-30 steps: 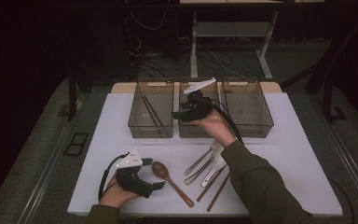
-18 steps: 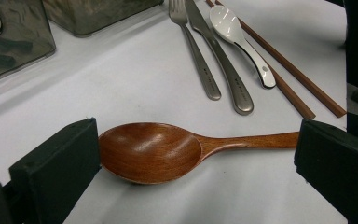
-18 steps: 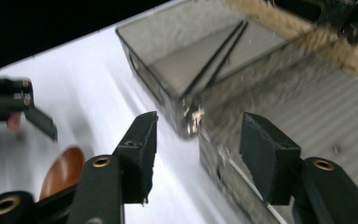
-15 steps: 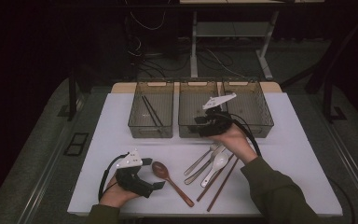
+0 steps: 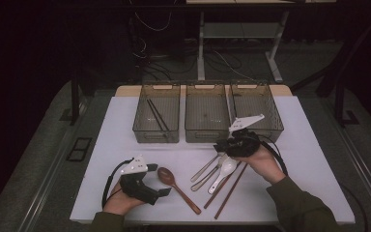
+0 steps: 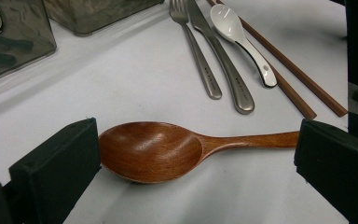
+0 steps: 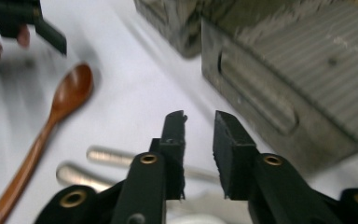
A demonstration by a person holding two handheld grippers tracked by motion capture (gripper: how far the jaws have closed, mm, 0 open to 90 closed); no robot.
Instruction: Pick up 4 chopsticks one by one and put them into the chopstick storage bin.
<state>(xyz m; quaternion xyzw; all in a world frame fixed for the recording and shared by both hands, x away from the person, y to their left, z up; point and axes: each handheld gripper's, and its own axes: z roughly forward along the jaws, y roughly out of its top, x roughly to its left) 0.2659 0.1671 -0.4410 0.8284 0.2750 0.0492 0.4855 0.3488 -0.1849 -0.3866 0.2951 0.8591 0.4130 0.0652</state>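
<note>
Since a second ago my right gripper (image 5: 221, 144) has come back from the trays (image 5: 206, 115) to hover over the cutlery (image 5: 211, 168), jaws just closing to a narrow gap, nothing between them. My left gripper (image 5: 165, 192) is wide, straddling the wooden spoon (image 6: 163, 150) on the table (image 5: 116, 145) without touching.

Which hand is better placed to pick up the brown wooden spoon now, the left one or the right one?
Probably the left. The left gripper has its open jaws on both sides of the brown wooden spoon, without touching it. The right gripper hovers over the metal cutlery and the white ceramic spoon.
</note>
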